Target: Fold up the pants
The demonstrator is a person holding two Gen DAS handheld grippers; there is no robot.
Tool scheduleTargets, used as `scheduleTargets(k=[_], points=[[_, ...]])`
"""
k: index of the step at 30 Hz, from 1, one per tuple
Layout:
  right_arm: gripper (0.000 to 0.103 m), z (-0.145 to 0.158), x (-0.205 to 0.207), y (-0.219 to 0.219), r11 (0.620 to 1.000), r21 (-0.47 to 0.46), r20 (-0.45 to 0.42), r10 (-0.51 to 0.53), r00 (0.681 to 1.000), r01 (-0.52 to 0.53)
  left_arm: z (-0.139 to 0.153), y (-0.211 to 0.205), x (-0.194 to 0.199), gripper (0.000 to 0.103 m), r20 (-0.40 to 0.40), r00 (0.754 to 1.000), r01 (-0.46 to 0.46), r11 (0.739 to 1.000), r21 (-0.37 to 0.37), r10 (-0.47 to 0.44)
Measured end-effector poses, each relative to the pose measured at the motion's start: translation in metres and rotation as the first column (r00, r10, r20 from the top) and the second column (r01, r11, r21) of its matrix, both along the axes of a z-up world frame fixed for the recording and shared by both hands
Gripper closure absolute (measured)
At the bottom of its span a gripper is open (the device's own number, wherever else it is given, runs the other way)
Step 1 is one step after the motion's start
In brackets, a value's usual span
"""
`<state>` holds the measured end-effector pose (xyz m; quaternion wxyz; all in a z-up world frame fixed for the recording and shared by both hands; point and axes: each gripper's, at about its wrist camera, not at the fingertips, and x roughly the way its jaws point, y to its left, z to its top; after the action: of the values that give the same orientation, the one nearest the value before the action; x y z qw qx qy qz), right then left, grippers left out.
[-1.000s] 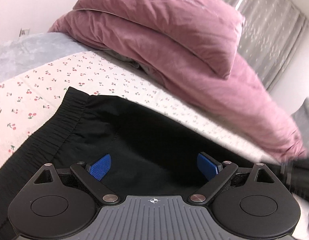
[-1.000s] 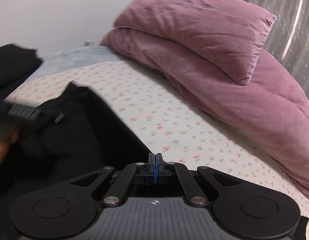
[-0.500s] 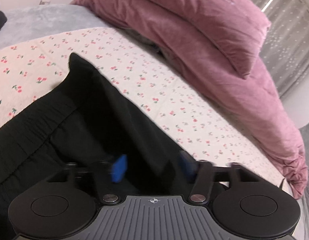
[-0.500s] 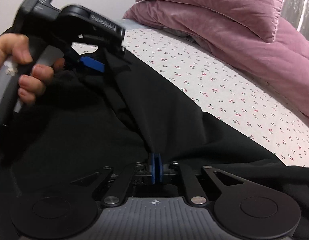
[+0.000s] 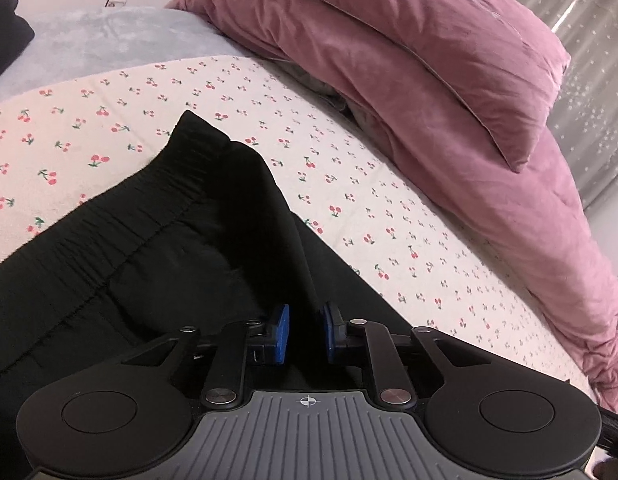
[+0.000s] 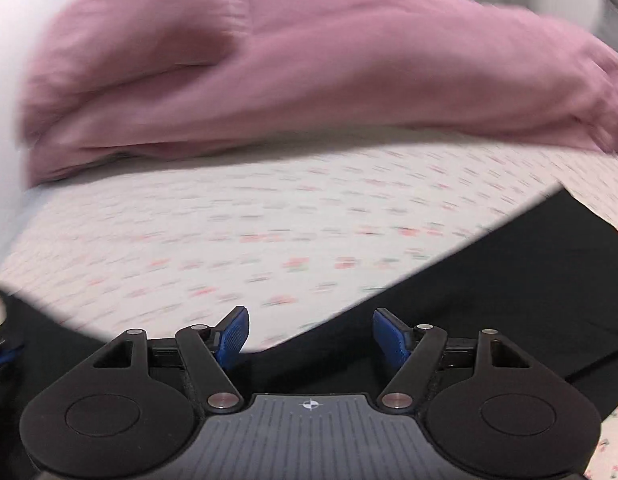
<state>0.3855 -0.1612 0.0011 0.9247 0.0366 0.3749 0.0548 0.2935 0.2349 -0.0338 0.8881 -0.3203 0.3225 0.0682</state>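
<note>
- The black pants (image 5: 157,264) lie on the cherry-print bedsheet (image 5: 349,184), elastic waistband (image 5: 149,204) gathered into ribs
- The left gripper (image 5: 305,334) has its blue pads nearly together, pinching a raised ridge of the pants' fabric
- The right gripper (image 6: 311,338) hangs wide apart and empty above the pants' edge; its view is blurred
- The cloth looks light, soft and limp, so it will likely sag and crease; the thicker waistband seems the surest hold
- A plush mauve duvet (image 5: 449,92) is piled behind

Soft, even indoor light; left view sharp, right view motion-smeared, both fisheye-bent at edges.
</note>
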Motion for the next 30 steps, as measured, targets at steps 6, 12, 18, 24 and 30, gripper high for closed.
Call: scheduleTargets(k=[6, 12, 18, 24, 30], points=[[0.034, -0.021, 0.043, -0.029, 0.989, -0.002, -0.031, -0.147, 0.989, 0.147, -0.007, 0.004, 0.010, 0.090, -0.038, 0.999, 0.001, 0.998, -0.068, -0.004], [0.099, -0.041, 0.044, -0.045, 0.964, -0.083, -0.010, -0.256, 0.967, 0.254, -0.007, 0.004, 0.011, 0.103, -0.022, 1.000, -0.005, 0.997, -0.073, 0.003], [0.103, -0.010, 0.002, -0.075, 0.961, 0.005, 0.073, -0.275, 0.959, 0.275, 0.004, 0.001, 0.006, 0.103, 0.036, 0.999, 0.017, 0.999, -0.051, -0.015], [0.103, 0.031, -0.060, -0.104, 0.960, 0.061, 0.167, -0.281, 0.945, 0.274, 0.023, -0.002, -0.017, 0.103, 0.103, 0.994, 0.039, 0.998, -0.045, -0.034], [0.103, 0.044, -0.123, -0.130, 0.957, 0.120, 0.208, -0.283, 0.936, 0.263, 0.033, 0.000, -0.046, 0.103, 0.132, 0.990, 0.053, 0.997, -0.053, -0.046]])
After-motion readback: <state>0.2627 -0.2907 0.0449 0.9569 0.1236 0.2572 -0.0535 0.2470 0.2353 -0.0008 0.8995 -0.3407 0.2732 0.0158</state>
